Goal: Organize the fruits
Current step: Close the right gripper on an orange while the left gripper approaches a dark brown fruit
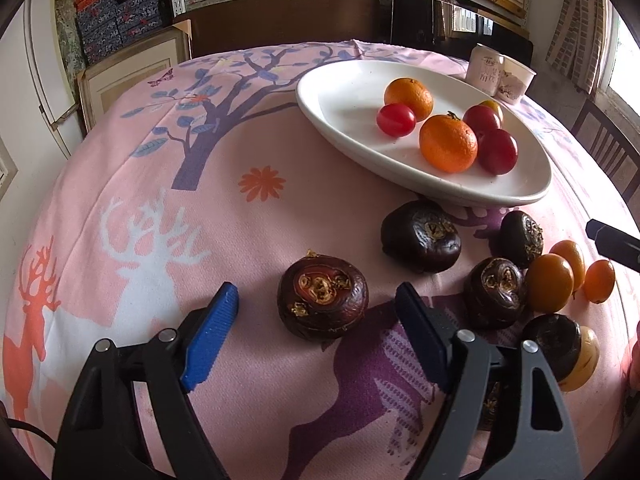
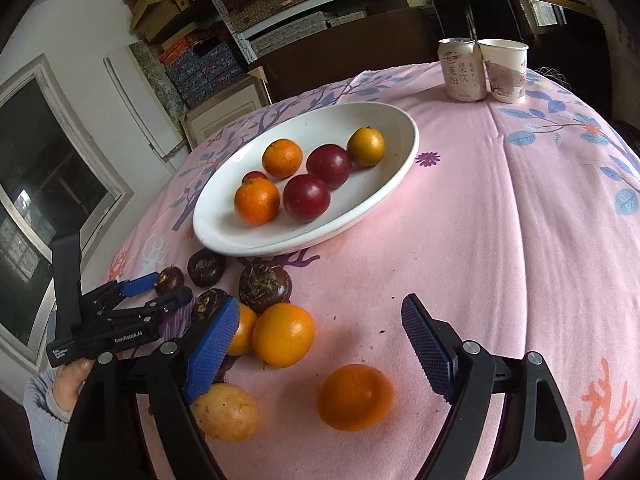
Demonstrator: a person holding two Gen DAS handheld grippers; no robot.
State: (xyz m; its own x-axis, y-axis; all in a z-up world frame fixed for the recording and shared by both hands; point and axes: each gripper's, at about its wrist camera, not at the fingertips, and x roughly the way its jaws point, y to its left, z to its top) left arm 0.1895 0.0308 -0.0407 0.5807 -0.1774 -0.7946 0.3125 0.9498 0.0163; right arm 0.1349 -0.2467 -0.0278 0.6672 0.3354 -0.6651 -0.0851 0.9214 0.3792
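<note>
Left gripper (image 1: 316, 300) open, astride a dark chestnut (image 1: 322, 297) on the cloth (image 1: 248, 240). Right gripper (image 2: 320, 326) open above an orange (image 2: 355, 397). Plate (image 2: 384, 196) beyond, holding oranges and red fruits.

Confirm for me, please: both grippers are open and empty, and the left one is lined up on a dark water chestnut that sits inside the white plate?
Not quite. The water chestnut lies on the pink tablecloth, outside the white plate, as the left wrist view shows. The rest holds: the left gripper and right gripper are both open and empty, with that chestnut between the left one's fingers.
</note>
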